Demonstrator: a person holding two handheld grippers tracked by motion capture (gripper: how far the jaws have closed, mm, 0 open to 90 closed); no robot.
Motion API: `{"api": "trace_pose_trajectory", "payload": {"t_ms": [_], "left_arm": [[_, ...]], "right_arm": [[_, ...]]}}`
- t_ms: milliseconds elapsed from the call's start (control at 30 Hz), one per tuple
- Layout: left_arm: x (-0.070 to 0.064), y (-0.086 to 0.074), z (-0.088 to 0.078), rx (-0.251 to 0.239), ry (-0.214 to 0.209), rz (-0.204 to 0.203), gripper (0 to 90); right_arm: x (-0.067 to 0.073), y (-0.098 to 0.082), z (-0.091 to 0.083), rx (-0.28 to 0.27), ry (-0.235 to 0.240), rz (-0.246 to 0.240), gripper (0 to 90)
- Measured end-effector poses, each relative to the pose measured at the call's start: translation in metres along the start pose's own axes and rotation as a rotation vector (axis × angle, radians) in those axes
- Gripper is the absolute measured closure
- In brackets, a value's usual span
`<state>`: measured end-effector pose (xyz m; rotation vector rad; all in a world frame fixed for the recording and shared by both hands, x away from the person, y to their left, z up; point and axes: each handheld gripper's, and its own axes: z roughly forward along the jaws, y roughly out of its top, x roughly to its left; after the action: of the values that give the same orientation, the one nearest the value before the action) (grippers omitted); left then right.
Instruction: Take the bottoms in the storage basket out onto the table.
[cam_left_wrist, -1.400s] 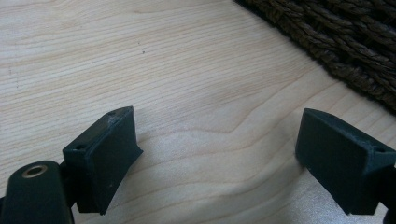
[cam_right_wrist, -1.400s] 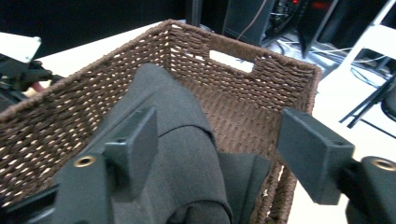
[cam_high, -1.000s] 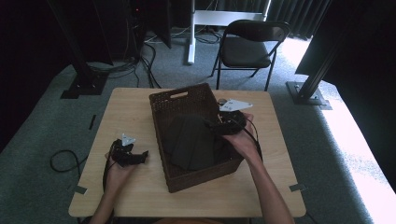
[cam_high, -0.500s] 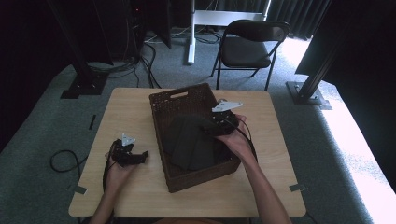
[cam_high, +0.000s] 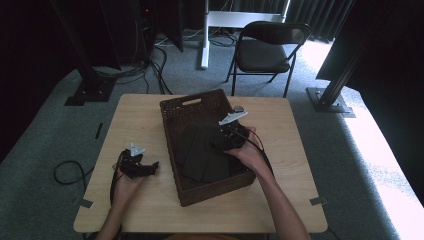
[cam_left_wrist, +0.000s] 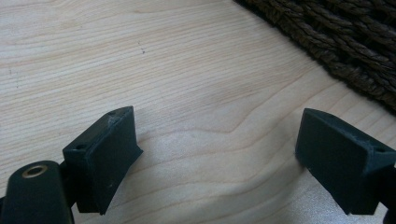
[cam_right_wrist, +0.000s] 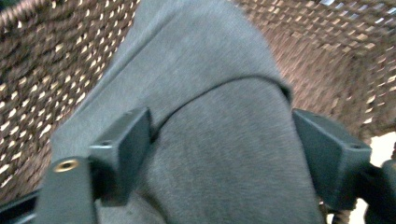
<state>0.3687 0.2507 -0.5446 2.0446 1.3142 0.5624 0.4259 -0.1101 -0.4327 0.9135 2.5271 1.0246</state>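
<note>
At the left of the high view, the left hand (cam_high: 125, 182) is laid palm up on the wooden table (cam_high: 295, 165), with the forearm coming in from the bottom edge. The left gripper (cam_high: 150, 167) is held low over the bare wood, pointed toward the side of the wicker basket (cam_high: 192, 102) and kept apart from it. In the left gripper view its jaws are seen spread wide, with nothing but wood grain between them and the woven basket wall (cam_left_wrist: 355, 42) in the upper right corner. A black cable (cam_high: 65, 172) is trailed from this gripper off the table's left edge onto the carpet.

In the middle of the table the basket is set, and a dark folded cloth (cam_high: 202, 152) is laid flat on its bottom.

To the right, the right forearm is stretched diagonally up from the bottom edge, and the right hand (cam_high: 250, 152) is bent over the basket's right rim. The right gripper (cam_high: 216, 143) is lowered inside the basket onto the cloth. Its jaws have just been closing, and in the right gripper view a rounded fold of the grey cloth (cam_right_wrist: 224, 154) is seen between them, bulging from one pad to the other; whether the pads press on it cannot be told from the blurred picture
</note>
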Motion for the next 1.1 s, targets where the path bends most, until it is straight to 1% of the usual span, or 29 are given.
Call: {"api": "trace_pose_trajectory", "payload": {"t_ms": [67,167,233,333,467,633,700,767,867,967,1100], "left_arm": [[0.0,0.0,0.0,0.0,0.0,0.0,13.0],[0.0,0.0,0.0,0.0,0.0,0.0,13.0],[0.0,0.0,0.0,0.0,0.0,0.0,13.0],[0.0,0.0,0.0,0.0,0.0,0.0,13.0],[0.0,0.0,0.0,0.0,0.0,0.0,13.0],[0.0,0.0,0.0,0.0,0.0,0.0,13.0],[0.0,0.0,0.0,0.0,0.0,0.0,13.0],[0.0,0.0,0.0,-0.002,0.0,-0.003,13.0],[0.0,0.0,0.0,-0.002,0.0,-0.003,13.0],[0.0,0.0,0.0,-0.001,-0.001,-0.002,13.0],[0.0,0.0,0.0,0.0,0.0,-0.001,13.0]], "right_arm": [[0.001,0.0,0.001,0.015,-0.012,-0.001,31.7],[0.002,0.0,0.001,0.028,0.004,-0.016,45.7],[0.002,0.0,0.001,0.037,0.007,-0.02,52.8],[0.002,0.0,0.001,0.035,0.011,-0.011,57.6],[0.004,-0.002,-0.002,-0.002,0.003,-0.005,60.5],[0.005,-0.004,-0.013,-0.073,0.016,0.023,62.5],[0.006,-0.005,-0.018,-0.107,0.005,0.03,62.9],[0.006,-0.005,-0.022,-0.134,0.012,0.044,63.0],[0.005,-0.004,-0.026,-0.147,0.025,0.051,62.9],[0.005,-0.003,-0.029,-0.16,0.022,0.054,63.0],[0.005,-0.002,-0.035,-0.192,0.02,0.064,62.9]]}}
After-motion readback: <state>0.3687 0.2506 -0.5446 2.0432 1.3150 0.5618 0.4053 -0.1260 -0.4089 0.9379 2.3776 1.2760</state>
